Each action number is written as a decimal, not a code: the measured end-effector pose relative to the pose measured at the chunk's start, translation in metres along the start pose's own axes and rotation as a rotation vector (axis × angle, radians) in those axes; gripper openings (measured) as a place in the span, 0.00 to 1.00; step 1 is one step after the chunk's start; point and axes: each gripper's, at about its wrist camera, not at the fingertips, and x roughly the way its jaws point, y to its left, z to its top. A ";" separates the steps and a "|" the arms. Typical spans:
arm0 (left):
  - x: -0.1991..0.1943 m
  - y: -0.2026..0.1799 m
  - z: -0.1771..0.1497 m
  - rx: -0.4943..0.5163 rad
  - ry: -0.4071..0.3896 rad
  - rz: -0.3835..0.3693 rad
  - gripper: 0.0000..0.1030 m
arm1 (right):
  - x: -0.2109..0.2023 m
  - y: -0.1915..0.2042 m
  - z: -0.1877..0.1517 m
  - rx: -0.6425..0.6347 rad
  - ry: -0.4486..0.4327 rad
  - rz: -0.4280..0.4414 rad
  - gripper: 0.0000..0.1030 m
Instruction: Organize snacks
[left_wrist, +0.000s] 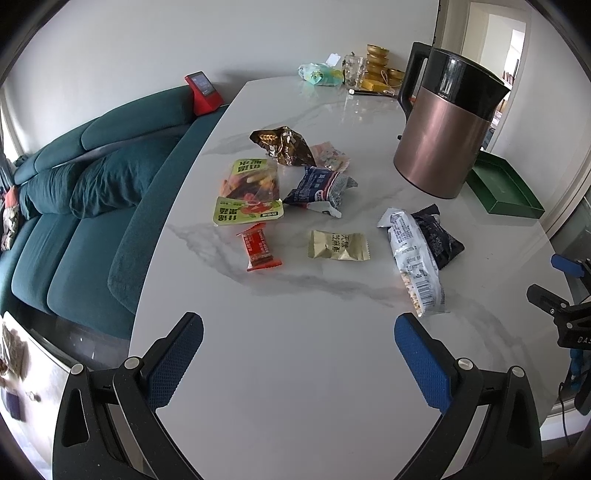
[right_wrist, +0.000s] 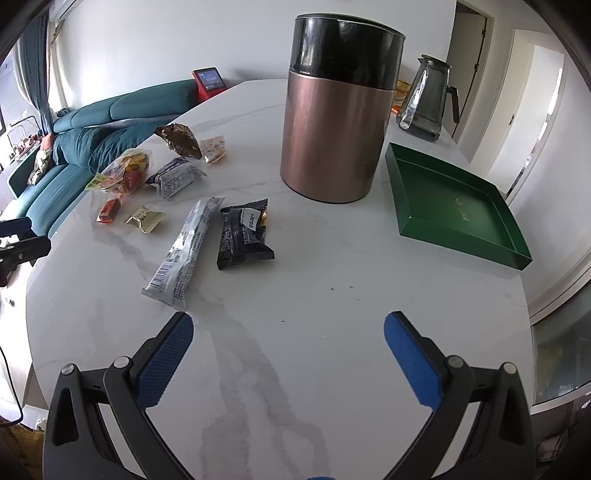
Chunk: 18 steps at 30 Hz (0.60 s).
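Several snack packets lie scattered on the white marble table (left_wrist: 295, 369): a red bar (left_wrist: 259, 246), a gold packet (left_wrist: 338, 245), a long silver packet (left_wrist: 413, 258), a black packet (left_wrist: 437, 236), a green-labelled clear bag (left_wrist: 249, 192), a dark blue packet (left_wrist: 317, 186) and a brown foil packet (left_wrist: 284, 144). An empty green tray (right_wrist: 458, 206) sits at the right. My left gripper (left_wrist: 299, 354) is open and empty above the table's near part. My right gripper (right_wrist: 288, 350) is open and empty, near the silver packet (right_wrist: 183, 254) and the black packet (right_wrist: 242, 234).
A tall copper and black canister (right_wrist: 332, 110) stands between the snacks and the tray. A glass kettle (right_wrist: 424, 99), gold tins (left_wrist: 380, 66) and a wipes pack (left_wrist: 319, 74) sit at the far edge. A teal sofa (left_wrist: 92, 184) runs along the table's left.
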 end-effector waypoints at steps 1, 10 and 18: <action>0.001 0.001 0.000 0.000 0.000 0.001 0.99 | 0.000 0.001 0.001 0.001 -0.001 0.004 1.00; 0.008 0.012 0.005 -0.017 0.011 0.008 0.99 | 0.004 0.011 0.004 -0.001 0.002 0.018 1.00; 0.017 0.007 0.007 -0.019 0.027 -0.012 0.99 | 0.010 0.016 0.008 -0.015 0.006 0.021 1.00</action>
